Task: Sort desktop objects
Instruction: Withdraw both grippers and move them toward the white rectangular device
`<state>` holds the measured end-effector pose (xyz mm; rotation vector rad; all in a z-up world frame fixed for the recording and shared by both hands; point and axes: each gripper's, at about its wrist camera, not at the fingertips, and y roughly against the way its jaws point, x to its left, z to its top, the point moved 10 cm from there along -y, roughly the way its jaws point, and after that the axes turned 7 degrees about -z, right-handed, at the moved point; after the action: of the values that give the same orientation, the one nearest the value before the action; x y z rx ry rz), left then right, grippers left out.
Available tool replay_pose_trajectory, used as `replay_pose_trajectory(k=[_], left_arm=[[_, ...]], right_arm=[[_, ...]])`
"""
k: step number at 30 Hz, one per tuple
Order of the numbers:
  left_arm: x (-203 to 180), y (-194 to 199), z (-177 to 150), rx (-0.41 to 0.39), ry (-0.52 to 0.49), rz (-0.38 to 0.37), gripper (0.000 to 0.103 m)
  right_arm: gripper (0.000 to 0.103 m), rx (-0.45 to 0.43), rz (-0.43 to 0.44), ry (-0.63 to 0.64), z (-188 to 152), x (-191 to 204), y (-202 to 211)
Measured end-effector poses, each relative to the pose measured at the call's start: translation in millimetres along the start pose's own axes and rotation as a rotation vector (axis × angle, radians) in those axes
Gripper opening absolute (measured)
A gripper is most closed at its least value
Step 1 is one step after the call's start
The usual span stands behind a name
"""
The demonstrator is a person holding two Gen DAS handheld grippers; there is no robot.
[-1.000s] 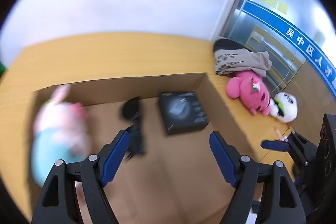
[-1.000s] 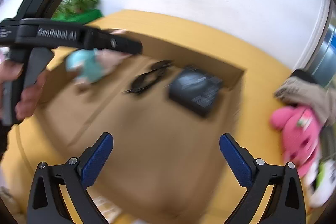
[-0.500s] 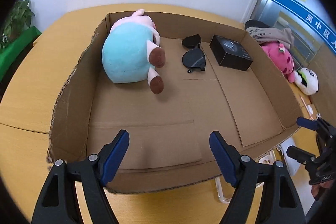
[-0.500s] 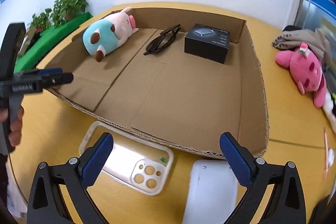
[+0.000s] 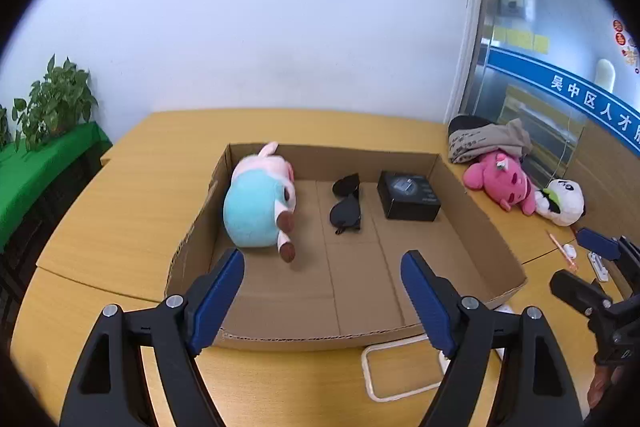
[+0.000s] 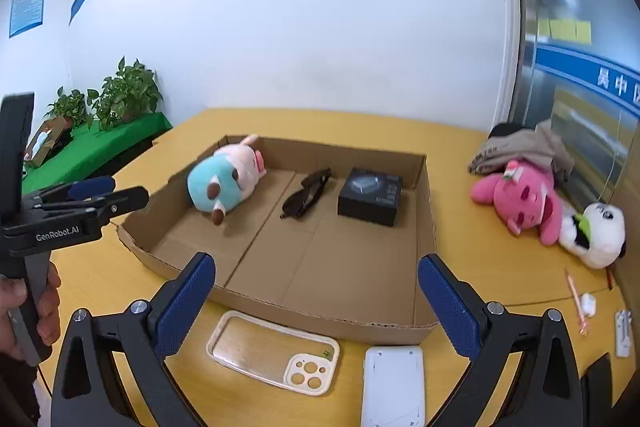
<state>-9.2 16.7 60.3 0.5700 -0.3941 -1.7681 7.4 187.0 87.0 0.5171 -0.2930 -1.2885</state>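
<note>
Right wrist view: the right gripper (image 6: pixel 316 301) is seen with its blue-padded fingers (image 6: pixel 182 305) spread wide and nothing between them, above the yellow wooden tabletop (image 6: pixel 480 267). Just below them, against the near wall of the shallow brown cardboard tray (image 6: pixel 424 227), a clear cream-rimmed phone case (image 6: pixel 272 351) and a flat white rectangular device (image 6: pixel 394 385) are laid side by side. Left of the tray, the left gripper (image 6: pixel 100 193) is held in a person's hand (image 6: pixel 44 307); in the left wrist view its fingers (image 5: pixel 218 297) are likewise wide apart and empty over the tray's near edge. Inside the tray, along its far wall, a turquoise-and-pink plush pig (image 6: pixel 224 181) is lying at the left, black folded sunglasses (image 6: pixel 306 193) in the middle and a small black box (image 6: pixel 370 197) at the right. Right of the tray, on the tabletop, a pink plush toy (image 6: pixel 520 199) and a white panda plush (image 6: pixel 596 235) are touching, with a beige bundle of cloth (image 6: pixel 520 147) behind them.
</note>
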Motion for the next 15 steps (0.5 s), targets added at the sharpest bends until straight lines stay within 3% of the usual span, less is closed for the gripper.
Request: replay_pose_trajectory(k=[4, 6, 8, 9, 10, 11, 12, 13, 14, 15], left_arm=[[-3, 5, 2, -0.004, 0.002, -0.007, 0.081], [1, 1, -3, 0.018, 0.005, 0.005, 0.08], [7, -4, -10, 0.044, 0.027, -0.004, 0.078], [9, -9, -14, 0.056, 0.035, -0.022, 0.065], [10, -15, -18, 0.07, 0.035, -0.043, 0.047], [12, -24, -24, 0.103, 0.029, -0.046, 0.002], [16, -34, -31, 0.14, 0.025, -0.032, 0.005], [20, -42, -36, 0.166, 0.03, -0.023, 0.005], [24, -49, -42, 0.187, 0.04, -0.019, 0.005], [27, -54, -46, 0.202, 0.049, -0.017, 0.005]], right_arm=[[0.103, -0.013, 0.014, -0.016, 1, 1, 6], [0.085, -0.004, 0.021, -0.012, -3, 1, 5], [0.013, 0.024, 0.024, -0.022, -10, -2, 0], [0.008, 0.036, 0.023, -0.038, -14, -5, -2], [0.008, 0.044, 0.022, -0.046, -16, -8, -4], [0.009, 0.054, 0.024, -0.049, -19, -9, -5], [0.009, 0.063, 0.03, -0.053, -21, -11, -6], [0.016, 0.067, 0.035, -0.062, -22, -13, -7], [0.047, 0.067, 0.035, -0.071, -23, -15, -7], [0.07, 0.063, 0.032, -0.079, -23, -17, -7]])
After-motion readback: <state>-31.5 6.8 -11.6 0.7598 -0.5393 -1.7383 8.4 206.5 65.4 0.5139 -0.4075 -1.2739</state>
